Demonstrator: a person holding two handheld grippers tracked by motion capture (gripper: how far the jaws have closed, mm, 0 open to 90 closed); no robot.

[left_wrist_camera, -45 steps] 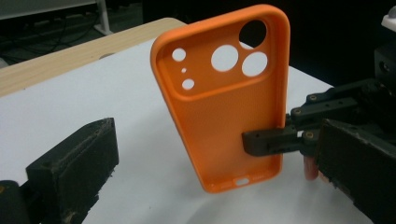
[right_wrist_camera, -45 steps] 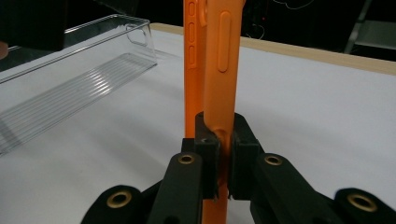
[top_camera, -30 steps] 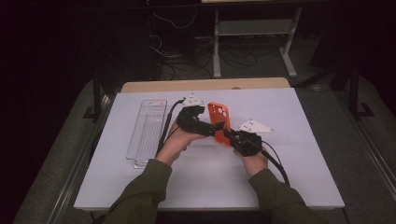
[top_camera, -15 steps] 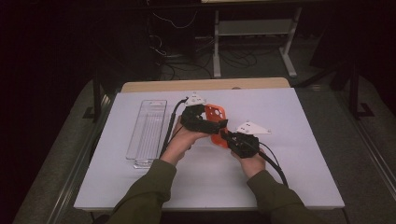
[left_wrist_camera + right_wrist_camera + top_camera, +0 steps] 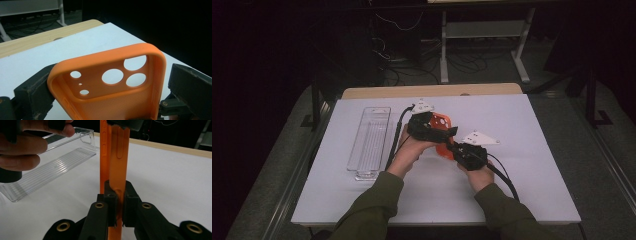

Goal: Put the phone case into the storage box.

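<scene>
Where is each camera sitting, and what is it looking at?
High view: above the table, looking down; both sleeves, hands, left claw, right claw.
Left gripper view: on the left claw; faces the orange phone case between its jaws.
Right gripper view: on the right claw, pinching the case's edge; a hand, clear tray.
All share the case.

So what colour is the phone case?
Orange phone case, clearest in the left gripper view.

White-topped table, a strip of bare wood along its far edge. Clear plastic tray lies flat on its left part (long side running away from the person).
</scene>
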